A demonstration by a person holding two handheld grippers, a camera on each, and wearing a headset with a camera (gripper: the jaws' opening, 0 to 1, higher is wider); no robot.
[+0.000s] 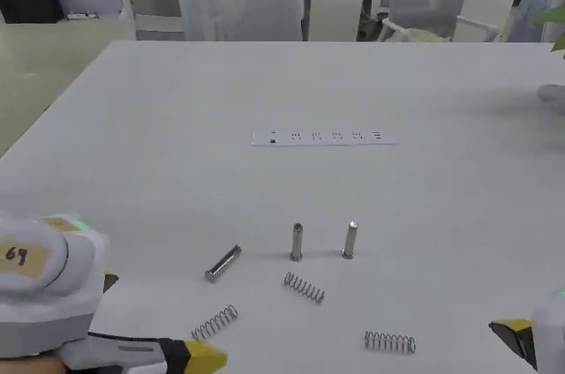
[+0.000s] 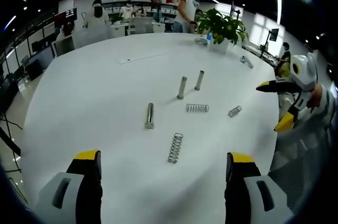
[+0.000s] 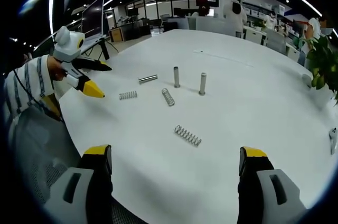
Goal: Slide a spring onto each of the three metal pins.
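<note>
Two metal pins (image 1: 297,242) (image 1: 350,240) stand upright on the white table (image 1: 159,127), and a third pin (image 1: 222,264) lies on its side to their left. Three loose springs lie in front of them: one (image 1: 304,287) near the standing pins, one (image 1: 214,322) at the left, one (image 1: 390,341) at the right. My left gripper (image 2: 163,161) is open, low over the table, with the left spring (image 2: 175,147) just ahead of its jaws. My right gripper (image 3: 175,154) is open too, and the right spring (image 3: 187,135) lies just ahead of it. Nothing is held.
A white power strip (image 1: 322,137) is set into the table's middle, beyond the pins. Office chairs (image 1: 243,8) stand along the far edge. A potted plant (image 2: 222,26) sits at the table's far right.
</note>
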